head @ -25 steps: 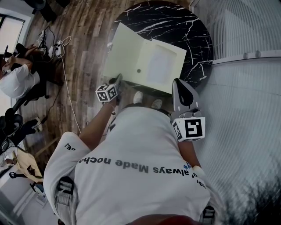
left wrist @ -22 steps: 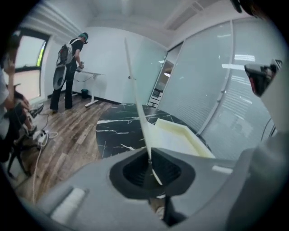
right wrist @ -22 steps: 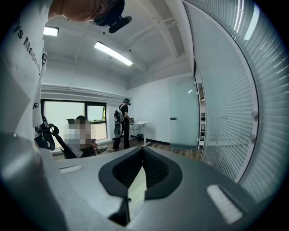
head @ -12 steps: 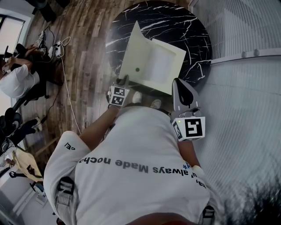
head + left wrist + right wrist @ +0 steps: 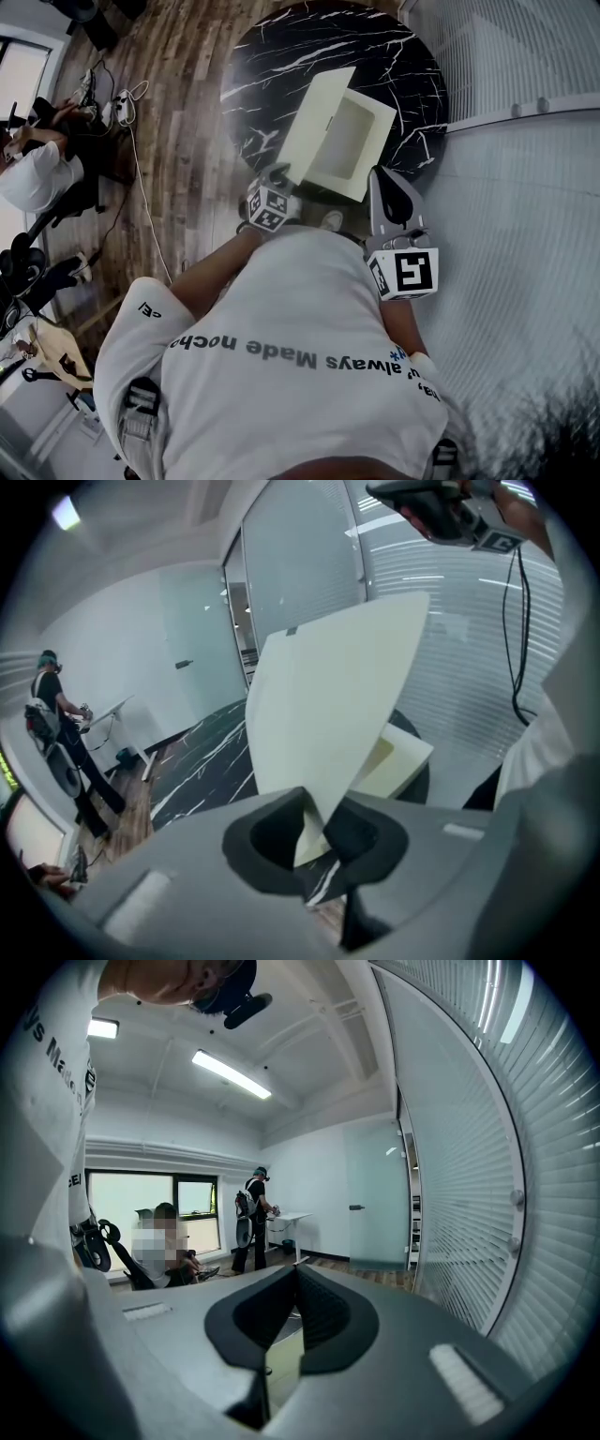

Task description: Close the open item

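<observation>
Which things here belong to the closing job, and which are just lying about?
Job: pale yellow cardboard box, lid half raised; left tool, jaws just opening, lid corner between them.
Lying about: white cables on wooden floor; idle right tool.

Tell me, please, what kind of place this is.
Probably an office or a shared work studio: slatted blinds cover tall glass walls, long strip lights hang on the ceiling, and a white desk stands further back in the room.
</observation>
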### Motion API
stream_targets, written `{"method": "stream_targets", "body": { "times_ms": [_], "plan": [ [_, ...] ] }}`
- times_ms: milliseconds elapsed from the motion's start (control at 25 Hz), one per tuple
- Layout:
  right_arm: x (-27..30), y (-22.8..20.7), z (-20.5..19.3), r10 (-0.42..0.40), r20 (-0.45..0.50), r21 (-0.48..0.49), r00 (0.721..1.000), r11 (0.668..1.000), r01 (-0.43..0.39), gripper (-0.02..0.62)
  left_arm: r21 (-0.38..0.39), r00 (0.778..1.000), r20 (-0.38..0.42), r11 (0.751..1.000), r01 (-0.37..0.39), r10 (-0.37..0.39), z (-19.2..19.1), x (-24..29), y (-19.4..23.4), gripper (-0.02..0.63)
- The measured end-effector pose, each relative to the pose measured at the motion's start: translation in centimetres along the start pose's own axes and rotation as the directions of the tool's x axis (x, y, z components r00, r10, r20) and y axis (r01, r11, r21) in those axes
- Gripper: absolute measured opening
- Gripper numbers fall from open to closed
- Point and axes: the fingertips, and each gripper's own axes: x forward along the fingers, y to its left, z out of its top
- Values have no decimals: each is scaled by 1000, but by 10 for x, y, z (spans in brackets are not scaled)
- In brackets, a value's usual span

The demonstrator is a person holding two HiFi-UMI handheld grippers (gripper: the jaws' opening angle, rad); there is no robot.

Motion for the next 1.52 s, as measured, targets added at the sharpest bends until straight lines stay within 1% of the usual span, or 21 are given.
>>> {"method": "stream_targets", "body": {
  "times_ms": [120, 280, 440, 720, 1000, 1120, 1320, 1400, 1520],
  "plan": [
    [-4, -4, -3, -5, -1, 3, 1000, 1000, 5, 2, 14, 999, -9, 999, 33, -33, 3, 7, -10, 48],
    [-7, -13, -10, -15, -9, 18, 1000, 1000, 15, 2, 51, 997, -32, 996, 76, -74, 8, 20, -25, 52],
    [-10, -18, -14, -18, -16, 17, 1000, 1000, 19, 2, 80, 991, -69, 990, 119, -114, 9, 30, -41, 58],
    [-15, -30, -26, -37, -44, 37, 998, 999, 39, 2, 143, 977, -145, 973, 179, -159, 11, 47, -68, 67],
    [-15, -41, -46, -52, -89, 50, 995, 997, 57, 2, 193, 952, -245, 954, 231, -181, 5, 63, -86, 78],
    [-13, -46, -58, -56, -117, 54, 992, 997, 63, 2, 204, 940, -283, 946, 252, -189, 4, 67, -92, 81],
    [-2, -58, -84, -49, -166, 85, 985, 994, 64, 2, 224, 921, -337, 933, 283, -198, 3, 75, -99, 89],
    [6, -65, -96, -54, -189, 78, 981, 995, 69, 2, 244, 914, -356, 925, 292, -195, 2, 77, -101, 91],
    [23, -78, -119, -68, -241, 42, 968, 996, 81, 2, 273, 904, -384, 912, 304, -186, -1, 78, -103, 95]
  ]
}}
